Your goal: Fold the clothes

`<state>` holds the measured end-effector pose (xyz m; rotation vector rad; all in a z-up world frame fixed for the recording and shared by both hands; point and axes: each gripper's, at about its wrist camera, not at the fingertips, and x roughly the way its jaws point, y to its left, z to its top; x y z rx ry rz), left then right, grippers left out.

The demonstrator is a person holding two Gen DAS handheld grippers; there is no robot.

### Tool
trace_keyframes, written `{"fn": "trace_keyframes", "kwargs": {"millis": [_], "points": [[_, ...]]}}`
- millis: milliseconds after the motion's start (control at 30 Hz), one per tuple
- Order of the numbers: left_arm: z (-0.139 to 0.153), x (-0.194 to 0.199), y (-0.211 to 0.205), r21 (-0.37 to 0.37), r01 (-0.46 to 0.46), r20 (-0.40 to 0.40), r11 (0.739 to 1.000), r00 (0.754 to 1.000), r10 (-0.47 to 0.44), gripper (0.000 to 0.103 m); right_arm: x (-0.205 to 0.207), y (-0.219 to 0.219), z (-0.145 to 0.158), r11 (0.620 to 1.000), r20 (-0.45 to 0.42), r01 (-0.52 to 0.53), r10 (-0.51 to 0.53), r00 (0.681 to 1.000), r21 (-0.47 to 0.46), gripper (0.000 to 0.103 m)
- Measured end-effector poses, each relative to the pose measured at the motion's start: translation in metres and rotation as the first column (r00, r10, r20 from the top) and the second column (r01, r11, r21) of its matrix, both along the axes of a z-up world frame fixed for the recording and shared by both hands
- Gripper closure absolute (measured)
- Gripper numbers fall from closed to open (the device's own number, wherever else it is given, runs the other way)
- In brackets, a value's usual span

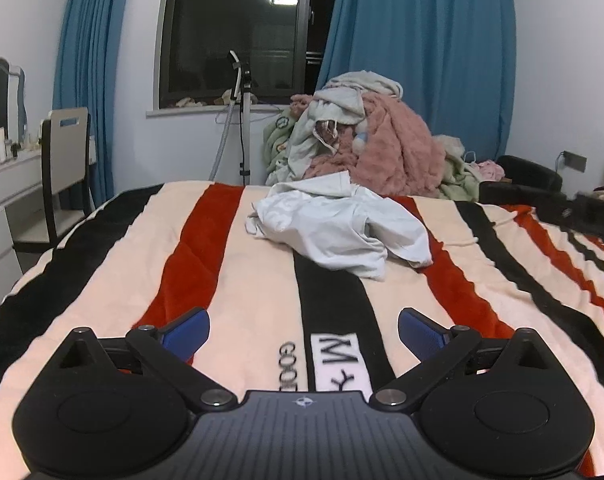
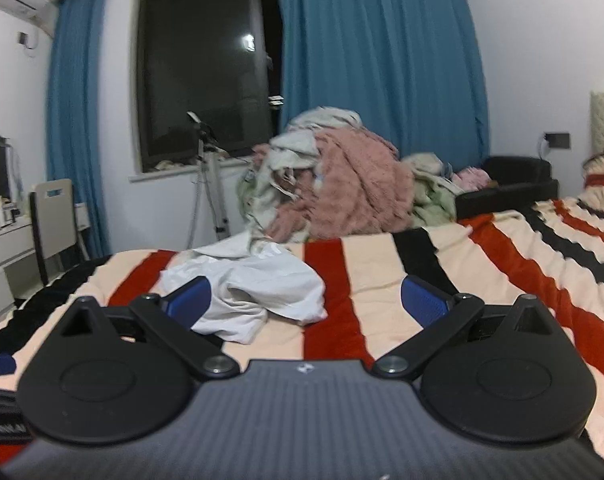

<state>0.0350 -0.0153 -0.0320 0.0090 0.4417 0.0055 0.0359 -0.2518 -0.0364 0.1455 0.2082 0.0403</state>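
Note:
A crumpled white garment (image 1: 341,228) lies on the striped blanket (image 1: 238,280) near the bed's far edge. In the left wrist view my left gripper (image 1: 303,330) hovers open over the blanket, well short of the garment, with nothing between its blue pads (image 1: 188,332). From the right wrist camera the same white garment (image 2: 258,288) sits left of centre. My right gripper (image 2: 305,300) is open above the blanket, and its left pad (image 2: 190,300) overlaps the garment's near edge in the image. Whether it touches the cloth is unclear.
A big heap of pink, green and grey laundry (image 1: 365,140) rises behind the bed under blue curtains (image 1: 421,52). A chair (image 1: 62,160) and white dresser (image 1: 2,200) stand left. A tripod stand (image 1: 244,120) is by the window. A black armchair (image 2: 509,184) sits at the right.

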Motion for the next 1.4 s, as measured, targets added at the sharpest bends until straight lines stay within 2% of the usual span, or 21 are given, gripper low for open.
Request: {"fn": "trace_keyframes", "kwargs": {"millis": [100, 233, 433, 533, 633, 700, 733, 767, 800, 833, 867, 900, 933, 1000, 1133, 1167, 1400], "points": [[-0.005, 0.033, -0.011, 0.022, 0.025, -0.042, 0.999, 0.999, -0.024, 0.001, 0.005, -0.011, 0.002, 0.999, -0.012, 0.014, -0.014, 1.000, 0.034, 0.000], [-0.022, 0.083, -0.028, 0.050, 0.015, -0.082, 0.999, 0.997, -0.011, 0.001, 0.009, -0.022, 0.000, 0.996, 0.010, 0.086, -0.086, 0.996, 0.017, 0.000], [-0.067, 0.167, -0.057, 0.037, 0.068, -0.192, 0.997, 0.980, -0.059, 0.004, 0.026, -0.012, -0.021, 0.993, -0.022, 0.115, -0.116, 0.993, -0.038, 0.000], [-0.086, 0.199, -0.067, 0.019, 0.066, -0.215, 0.998, 0.975, -0.061, 0.006, 0.036, -0.015, -0.032, 0.987, -0.008, 0.160, -0.161, 0.987, -0.028, 0.000], [-0.094, 0.229, -0.077, 0.045, 0.055, -0.221, 0.997, 0.974, -0.043, 0.007, 0.047, -0.020, -0.045, 0.970, 0.011, 0.235, -0.235, 0.972, -0.058, 0.000], [-0.095, 0.248, -0.082, 0.067, 0.055, -0.203, 0.996, 0.978, -0.040, 0.010, 0.059, -0.026, -0.058, 0.955, -0.019, 0.290, -0.292, 0.956, -0.057, 0.000], [-0.096, 0.256, -0.083, 0.075, 0.052, -0.197, 0.996, 0.980, -0.037, 0.014, 0.065, -0.031, -0.063, 0.952, -0.051, 0.303, -0.305, 0.951, -0.032, 0.000], [-0.096, 0.264, -0.082, 0.080, 0.048, -0.188, 0.996, 0.982, -0.032, 0.028, 0.070, -0.034, -0.067, 0.951, -0.072, 0.307, -0.308, 0.949, -0.014, 0.000], [-0.096, 0.271, -0.082, 0.084, 0.043, -0.178, 0.996, 0.984, -0.028, 0.050, 0.074, -0.035, -0.071, 0.952, -0.082, 0.308, -0.307, 0.948, -0.006, 0.000], [-0.093, 0.274, -0.078, 0.076, 0.032, -0.168, 0.997, 0.986, -0.019, 0.062, 0.077, -0.037, -0.076, 0.951, -0.092, 0.308, -0.306, 0.947, 0.003, 0.000], [-0.091, 0.276, -0.073, 0.067, 0.019, -0.158, 0.998, 0.987, -0.009, 0.081, 0.079, -0.037, -0.079, 0.952, -0.094, 0.307, -0.305, 0.948, 0.000, 0.000], [-0.087, 0.276, -0.068, 0.043, 0.013, -0.162, 0.999, 0.987, -0.006, 0.089, 0.080, -0.035, -0.082, 0.953, -0.089, 0.304, -0.304, 0.948, -0.012, 0.000], [-0.082, 0.274, -0.061, 0.007, 0.015, -0.178, 1.000, 0.984, -0.014, 0.092, 0.080, -0.033, -0.083, 0.954, -0.085, 0.298, -0.298, 0.951, -0.017, 0.000], [-0.067, 0.261, -0.050, -0.004, 0.015, -0.159, 1.000, 0.987, -0.016, 0.094, 0.078, -0.030, -0.084, 0.963, -0.069, 0.268, -0.269, 0.961, -0.011, 0.000], [-0.031, 0.212, -0.028, 0.042, 0.105, -0.056, 0.994, 0.993, -0.102, 0.094, 0.070, -0.022, -0.078, 0.983, -0.004, 0.184, -0.184, 0.983, -0.003, 0.000], [-0.023, 0.200, -0.020, 0.034, 0.126, -0.045, 0.991, 0.991, -0.124, 0.095, 0.068, -0.018, -0.076, 0.986, 0.010, 0.169, -0.169, 0.986, -0.010, 0.000], [0.031, 0.102, 0.024, -0.035, 0.237, 0.018, 0.971, 0.971, -0.237, 0.095, 0.040, 0.012, -0.065, 0.988, 0.070, 0.067, -0.057, 0.996, -0.140, 0.000]]}}
